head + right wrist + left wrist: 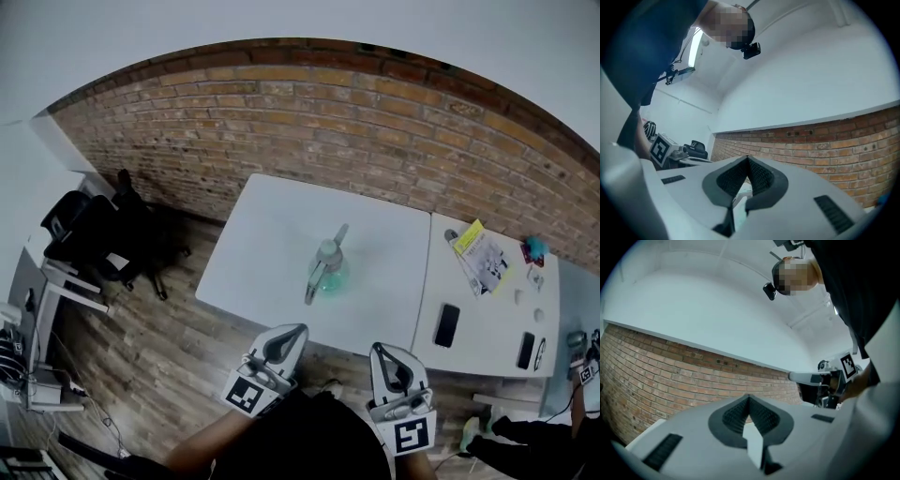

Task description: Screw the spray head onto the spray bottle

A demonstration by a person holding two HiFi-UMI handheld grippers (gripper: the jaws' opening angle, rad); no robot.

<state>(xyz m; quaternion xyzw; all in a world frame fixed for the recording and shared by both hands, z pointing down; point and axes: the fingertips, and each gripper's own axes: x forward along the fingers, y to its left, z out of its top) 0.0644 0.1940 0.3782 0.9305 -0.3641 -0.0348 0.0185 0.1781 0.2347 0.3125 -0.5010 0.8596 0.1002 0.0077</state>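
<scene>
Left tongs [294,331] and right tongs [381,349] shut on nothing, close to the person's body.
Both sets of jaws are pressed together and empty, short of the white desk [272,234]. Farther out, mid-desk, sits the spray bottle [331,277] with the spray head [328,249] on top, and the brick wall [375,131] is behind.

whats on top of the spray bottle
A spray head sits on the spray bottle. The neck under it is covered, so how far it is screwed on can't be seen.

light: even, bright | shadows: soft | edges: strong fisheye bending, dark corners
</scene>
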